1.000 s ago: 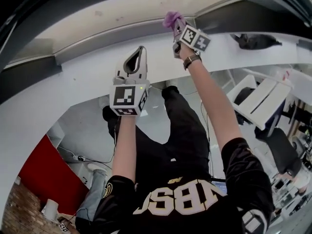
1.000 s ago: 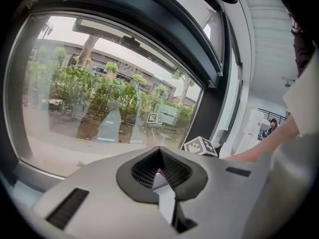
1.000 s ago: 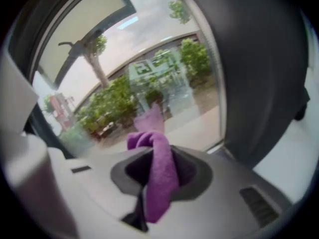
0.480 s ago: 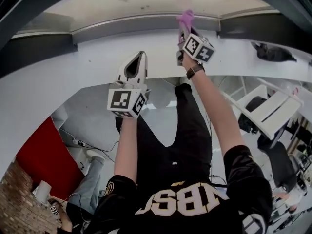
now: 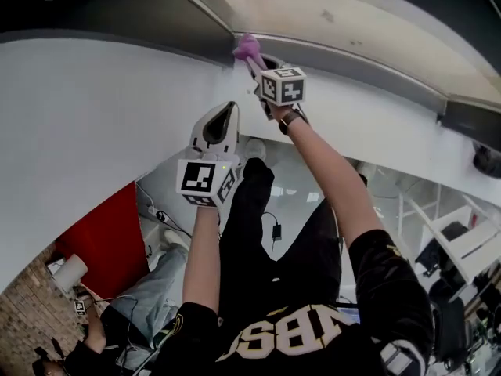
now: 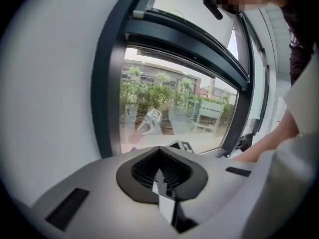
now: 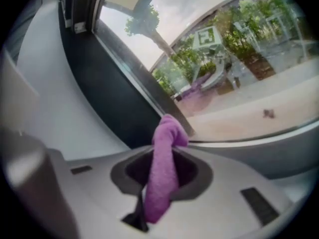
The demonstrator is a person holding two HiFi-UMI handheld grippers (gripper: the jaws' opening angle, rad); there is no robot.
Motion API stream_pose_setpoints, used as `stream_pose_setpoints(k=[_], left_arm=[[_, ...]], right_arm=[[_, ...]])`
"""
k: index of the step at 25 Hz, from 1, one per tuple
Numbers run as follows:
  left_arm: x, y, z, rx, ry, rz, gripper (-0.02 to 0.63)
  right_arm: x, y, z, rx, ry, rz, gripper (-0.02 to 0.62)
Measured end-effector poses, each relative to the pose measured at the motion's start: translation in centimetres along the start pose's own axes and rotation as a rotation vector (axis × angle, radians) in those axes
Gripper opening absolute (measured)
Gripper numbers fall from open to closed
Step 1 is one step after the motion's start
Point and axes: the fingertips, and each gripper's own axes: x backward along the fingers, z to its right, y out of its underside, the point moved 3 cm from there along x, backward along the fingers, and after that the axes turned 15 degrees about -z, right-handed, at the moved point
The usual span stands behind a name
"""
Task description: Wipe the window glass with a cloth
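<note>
In the head view the right gripper (image 5: 255,59) was reached up high and clamped on the purple cloth (image 5: 245,47). The cloth's bunched end sat at the corner where the dark frame (image 5: 184,5) met the glass (image 5: 337,14). It stood out ahead of the tips, I judged, so that cloth and not metal would meet the pane. The left gripper (image 5: 228,108) hung lower, in front of the white wall (image 5: 94,108), apparently just kept out of the way. The left gripper view showed what the head view couldn't: its jaws were together with nothing between them, and the right gripper was mirrored in the pane (marker cube and all). The right gripper view showed the cloth pinched deep between the jaws, its fold standing up by the frame's foot. Whether it pressed on the glass or sat just off it, I couldn't tell.
</note>
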Motion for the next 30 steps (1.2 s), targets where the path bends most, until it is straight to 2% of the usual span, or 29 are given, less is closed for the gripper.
stream_pose_setpoints(k=[3, 5, 8, 11, 14, 18, 20, 23, 25, 27, 30], left_arm=[[2.5, 0.6, -3.3, 0.022, -0.075, -0.005, 0.012], [4.3, 0.2, -4.5, 0.034, -0.115, 0.006, 0.012], [4.1, 0.9, -3.2, 0.086, -0.076, 0.02, 0.012], [1.7, 1.1, -0.6, 0.096, -0.04, 0.012, 0.012], [-2.2, 0.6, 4.9, 0.064, 0.012, -0.012, 0.012], [-8.1, 0.4, 16.0, 0.004, 0.104, -0.071, 0.012], [-10.7, -0.1, 22.0, -0.057, 0.169, -0.084, 0.012], [-14.3, -1.1, 30.5, -0.162, 0.28, -0.09, 0.012], [-15.9, -1.4, 34.5, -0.183, 0.314, -0.09, 0.012], [-17.0, -1.5, 37.3, -0.174, 0.319, -0.088, 0.012], [-18.3, -1.9, 40.4, -0.161, 0.321, -0.093, 0.012]], right_arm=[[-5.3, -1.7, -2.6, 0.07, -0.02, 0.0, 0.08], [-6.7, -3.1, -2.2, 0.06, 0.003, 0.021, 0.079], [-3.7, -2.5, 3.7, -0.083, 0.095, 0.026, 0.078], [2.3, -1.7, 9.6, -0.113, 0.183, 0.044, 0.08], [11.5, -0.5, 16.7, -0.183, 0.273, 0.096, 0.08], [23.5, 2.5, 26.6, -0.294, 0.347, 0.144, 0.08], [28.9, 3.7, 30.8, -0.342, 0.382, 0.19, 0.08], [38.4, 6.5, 38.1, -0.512, 0.507, 0.325, 0.08], [43.7, 8.8, 42.5, -0.659, 0.585, 0.411, 0.08], [47.3, 10.4, 45.1, -0.74, 0.614, 0.457, 0.08], [50.7, 11.4, 46.5, -0.744, 0.587, 0.489, 0.079]])
